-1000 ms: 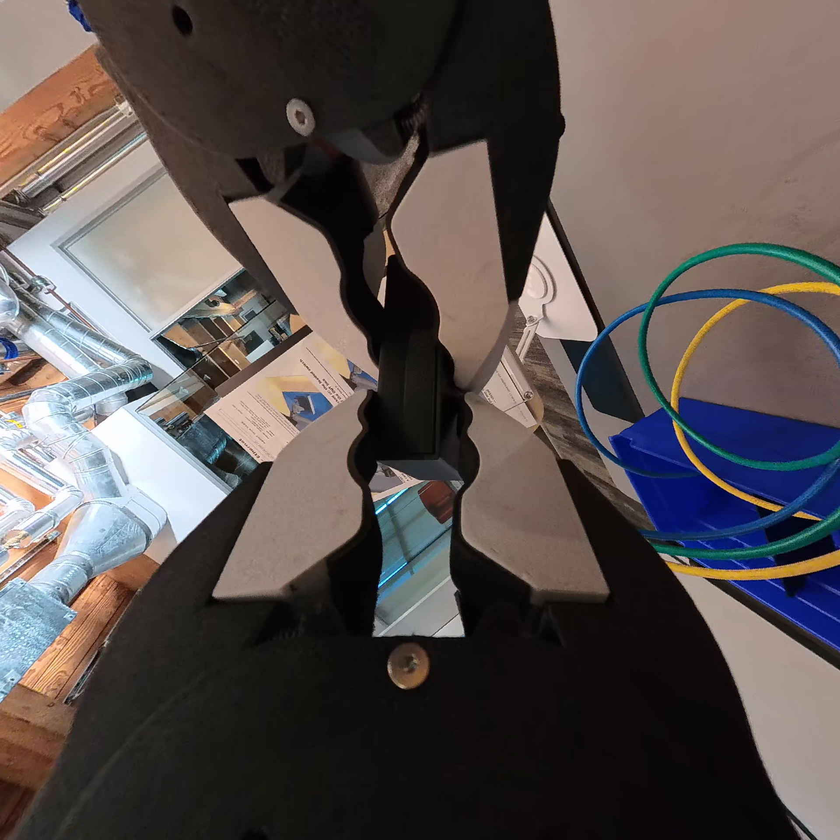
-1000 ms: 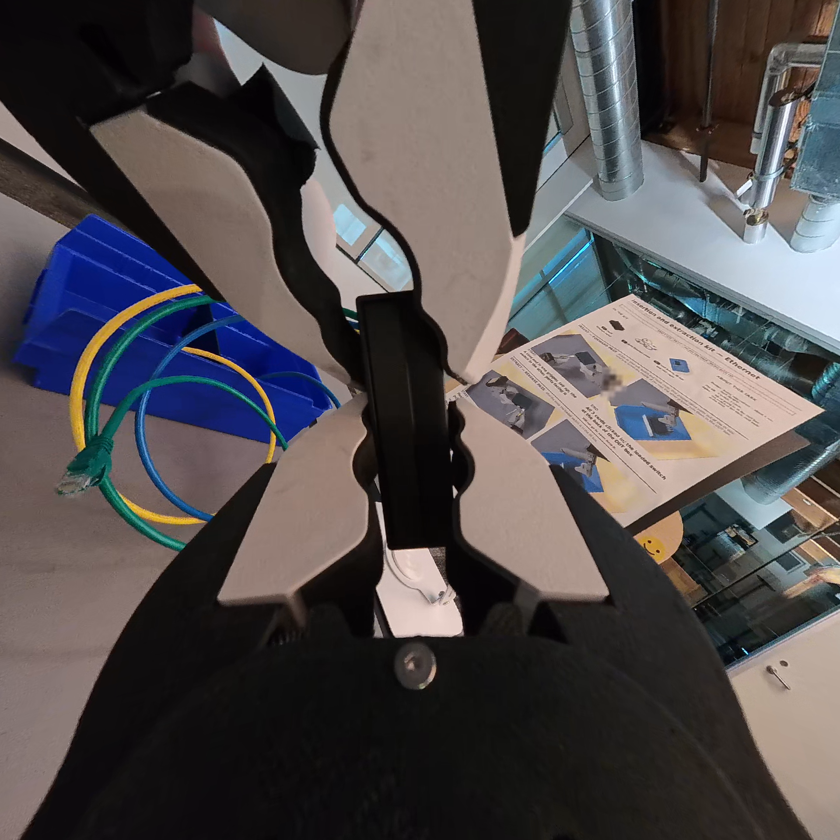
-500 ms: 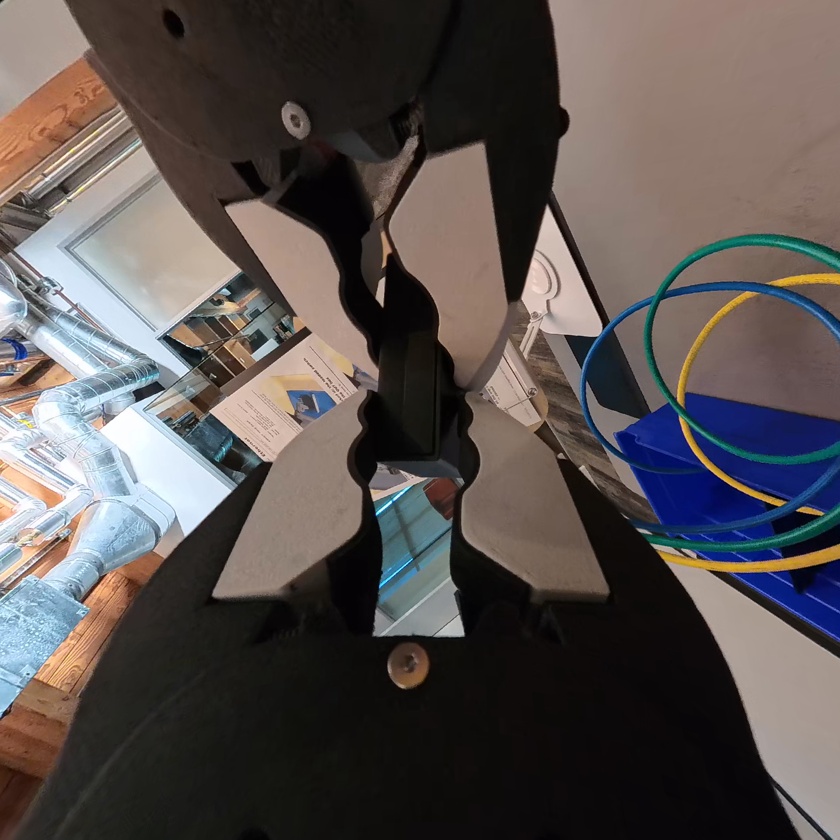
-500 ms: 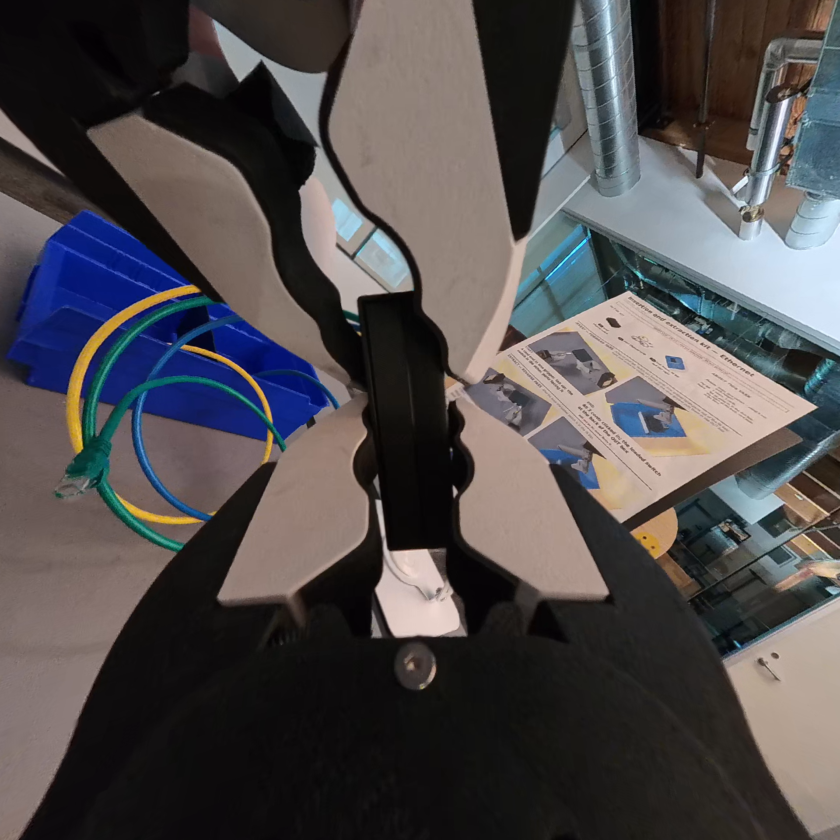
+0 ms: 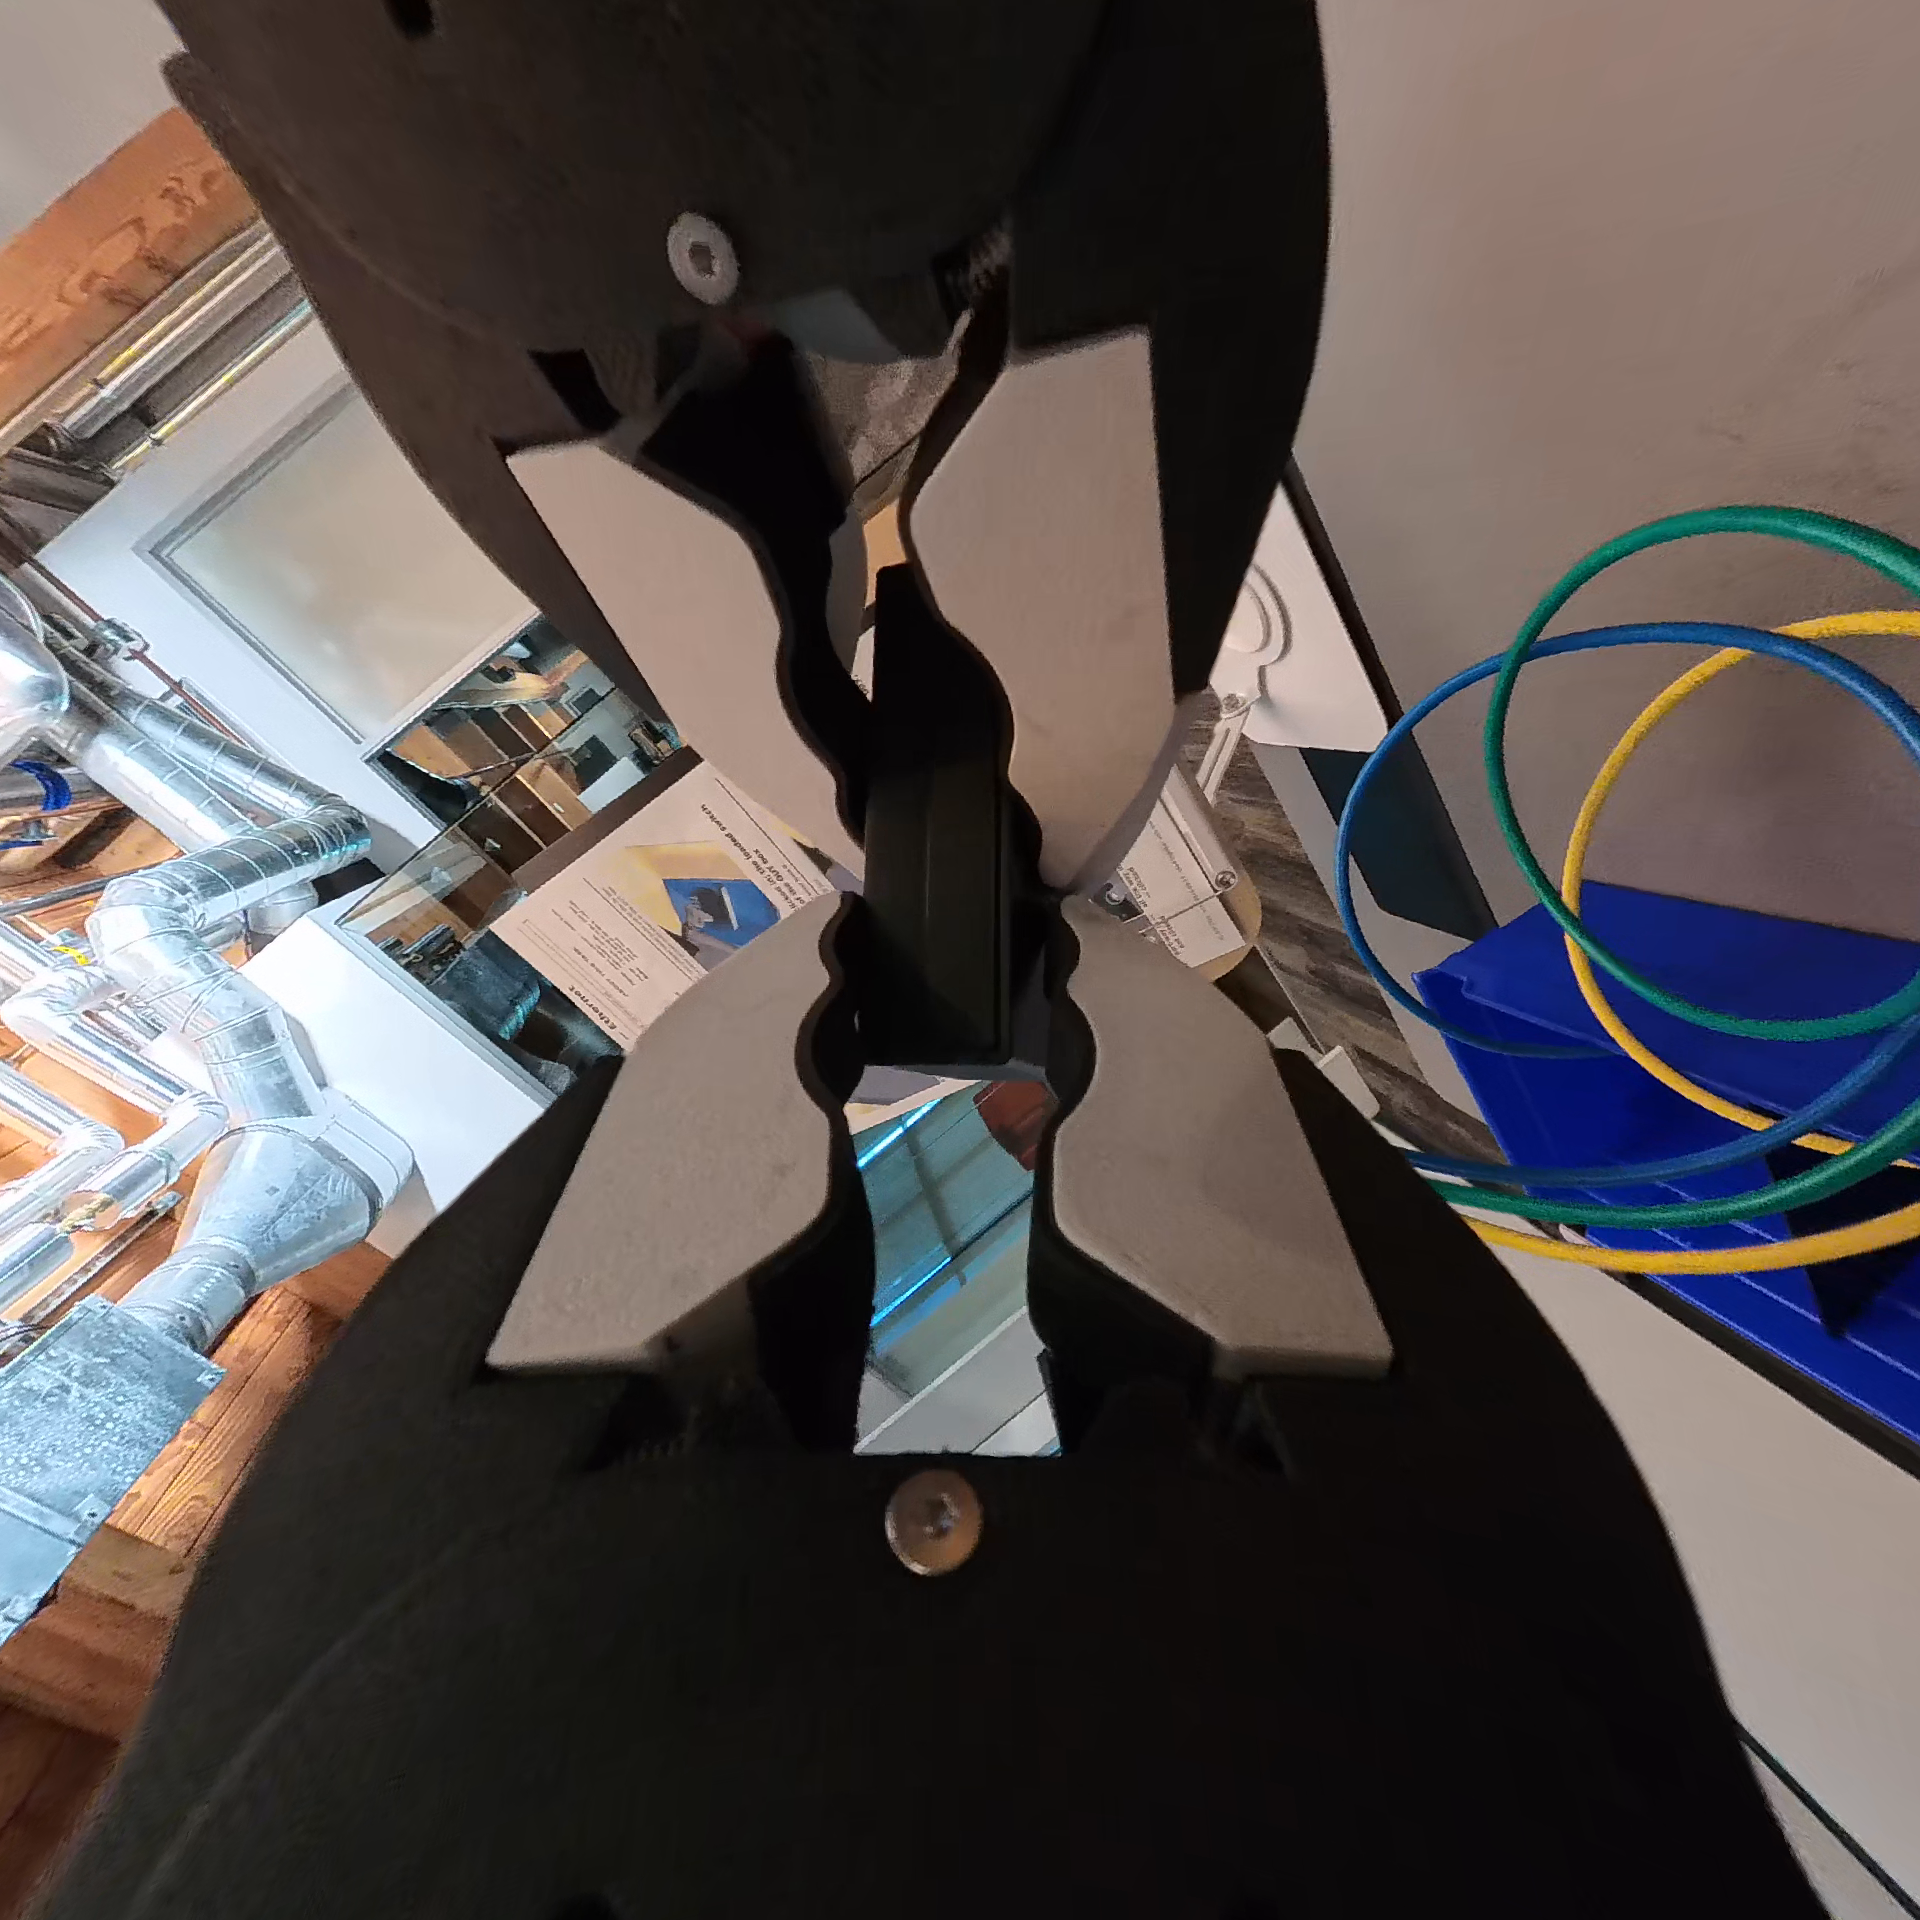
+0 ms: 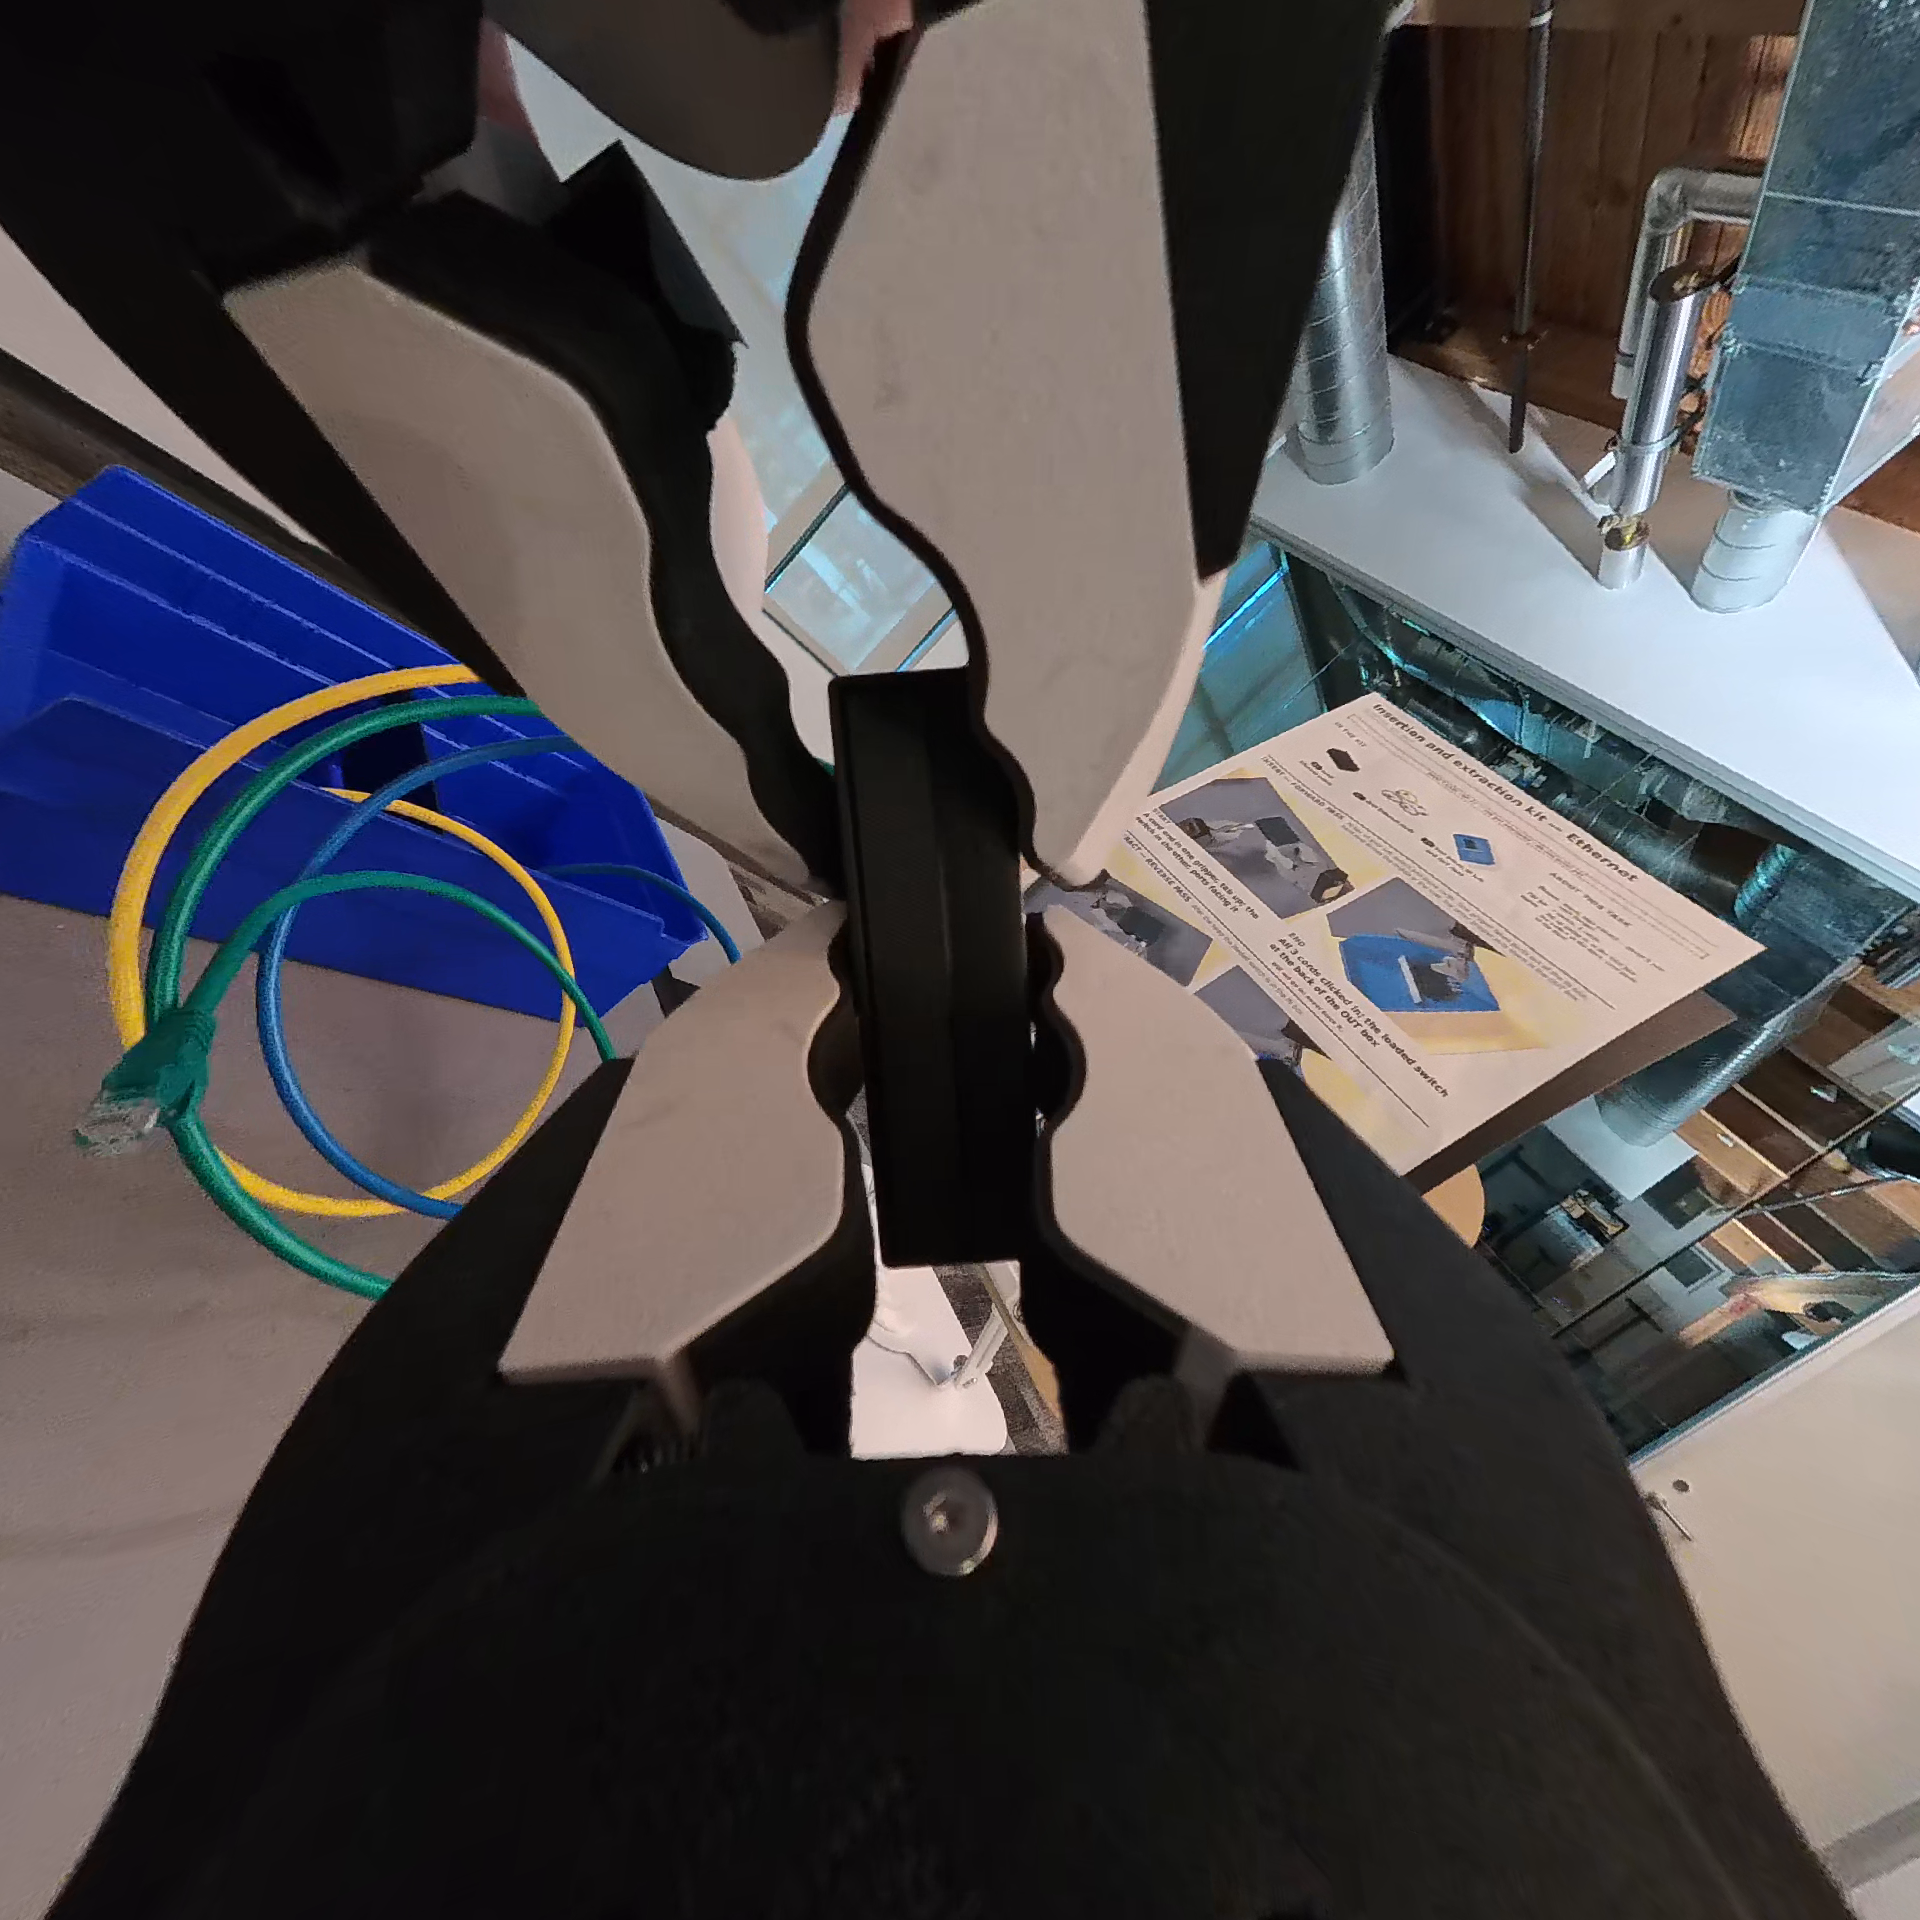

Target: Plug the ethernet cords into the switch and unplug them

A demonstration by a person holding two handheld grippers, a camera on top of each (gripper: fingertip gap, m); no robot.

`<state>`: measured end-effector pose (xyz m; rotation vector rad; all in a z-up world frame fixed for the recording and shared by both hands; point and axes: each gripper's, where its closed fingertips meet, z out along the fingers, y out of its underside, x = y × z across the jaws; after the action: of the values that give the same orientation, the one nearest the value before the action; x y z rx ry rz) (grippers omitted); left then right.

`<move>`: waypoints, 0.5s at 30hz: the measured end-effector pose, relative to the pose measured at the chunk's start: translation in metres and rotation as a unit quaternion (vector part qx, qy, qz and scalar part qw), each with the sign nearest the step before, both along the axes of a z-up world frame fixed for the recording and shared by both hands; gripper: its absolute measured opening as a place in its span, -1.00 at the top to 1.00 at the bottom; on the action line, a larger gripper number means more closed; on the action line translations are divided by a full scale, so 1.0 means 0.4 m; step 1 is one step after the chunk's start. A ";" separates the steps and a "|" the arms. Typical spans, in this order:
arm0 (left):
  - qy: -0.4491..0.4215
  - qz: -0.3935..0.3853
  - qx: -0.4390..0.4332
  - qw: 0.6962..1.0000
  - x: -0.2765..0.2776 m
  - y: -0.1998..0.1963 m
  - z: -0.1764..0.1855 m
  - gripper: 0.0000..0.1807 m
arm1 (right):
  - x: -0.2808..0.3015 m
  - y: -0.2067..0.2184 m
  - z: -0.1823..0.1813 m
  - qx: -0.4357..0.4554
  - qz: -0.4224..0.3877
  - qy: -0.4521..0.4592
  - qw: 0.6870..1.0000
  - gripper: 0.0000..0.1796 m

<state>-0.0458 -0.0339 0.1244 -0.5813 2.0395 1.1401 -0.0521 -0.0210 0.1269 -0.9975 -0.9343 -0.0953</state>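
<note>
From your left wrist view, your left gripper [image 5: 940, 935] has its fingers [image 5: 717, 1101] closed in on a slim black switch [image 5: 935, 883], clamping its near end. Your right gripper [image 5: 935, 665] reaches in from the top of that view, and its pale fingers pinch the far end of the same switch, so both tools hold it between them, edge-on and off the table. Behind the switch lies a printed instruction sheet [image 5: 665, 914] with small photos and lines of text (I leave the wording aside). To the right, a blue bin [image 5: 1662, 1049] sits on the grey table [image 5: 1662, 312]; loops of the green cord [image 5: 1517, 831], the blue cord [image 5: 1351, 810] and the yellow cord [image 5: 1590, 831] arch over it and across its floor. No cord end shows in this view, so whether any is plugged in cannot be told.

From your right wrist view, your right gripper [image 6: 935, 977] is drawn tight on the switch [image 6: 925, 987], which stands upright between the pads. Your left gripper [image 6: 894, 790] comes down from above and grips the upper end. The instruction sheet [image 6: 1455, 883] lies to the right. At left the blue bin [image 6: 156, 748] rests on the table [image 6: 156, 1455]. The three cords coil partly inside it and partly on the table: yellow cord [image 6: 135, 883], blue cord [image 6: 275, 997] and green cord [image 6: 239, 1226]. The green cord's plug [image 6: 125, 1101] lies loose on the table, well apart from the switch.
</note>
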 end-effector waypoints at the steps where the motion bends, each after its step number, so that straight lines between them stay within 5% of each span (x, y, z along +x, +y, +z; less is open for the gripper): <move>1: -0.001 -0.001 0.001 1.000 0.001 0.000 0.001 0.66 | 0.001 0.000 0.000 0.001 -0.001 0.000 1.000 0.68; 15: 0.001 -0.022 0.021 1.000 0.011 0.001 0.009 0.64 | 0.011 -0.001 0.008 0.008 -0.010 0.003 1.000 0.68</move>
<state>-0.0414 -0.0333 0.1281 -0.5130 2.0148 1.1551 -0.0477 -0.0215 0.1303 -0.9931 -0.9172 -0.1167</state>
